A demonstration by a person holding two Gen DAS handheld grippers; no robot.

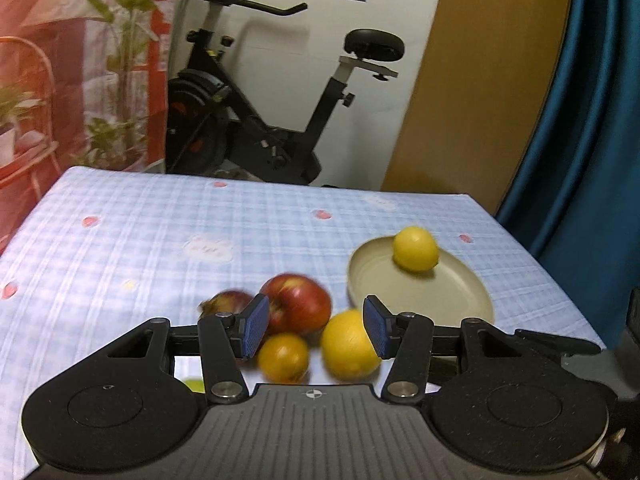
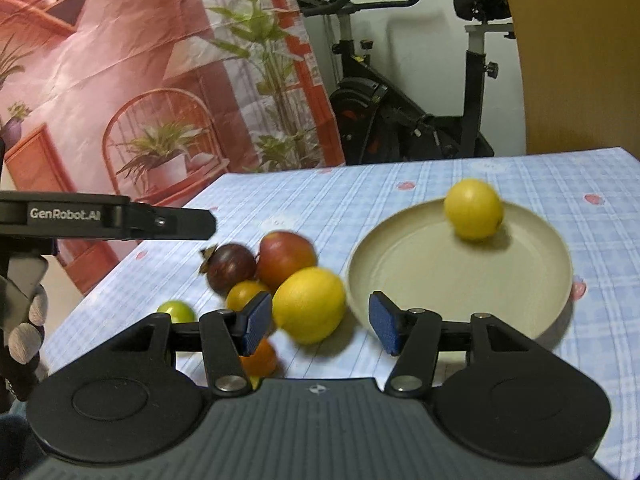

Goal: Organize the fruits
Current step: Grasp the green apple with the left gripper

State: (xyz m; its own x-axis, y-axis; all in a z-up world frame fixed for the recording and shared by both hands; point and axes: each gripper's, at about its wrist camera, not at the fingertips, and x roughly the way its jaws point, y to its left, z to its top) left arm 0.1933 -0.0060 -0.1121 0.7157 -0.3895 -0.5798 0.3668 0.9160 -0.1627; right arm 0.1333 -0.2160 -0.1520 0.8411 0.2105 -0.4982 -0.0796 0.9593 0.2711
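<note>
A beige plate (image 1: 440, 300) (image 2: 420, 280) lies on the checked tablecloth with one yellow lemon (image 1: 415, 249) (image 2: 473, 209) in it. Left of the plate sits a cluster of fruit: a red apple (image 1: 298, 303) (image 2: 285, 258), a dark mangosteen (image 1: 228, 302) (image 2: 231, 267), a small orange (image 1: 283, 358) (image 2: 244, 294), a large yellow lemon (image 1: 347, 346) (image 2: 309, 304), another orange (image 2: 260, 360) and a green lime (image 2: 176, 311). My left gripper (image 1: 316, 330) is open and empty, hovering over the cluster. My right gripper (image 2: 320, 322) is open and empty, just near the large lemon.
The left gripper's body (image 2: 104, 218) shows at the left of the right wrist view. An exercise bike (image 1: 256, 112) stands behind the table. A blue curtain (image 1: 592, 120) hangs at the right and a printed backdrop (image 2: 120, 80) at the left.
</note>
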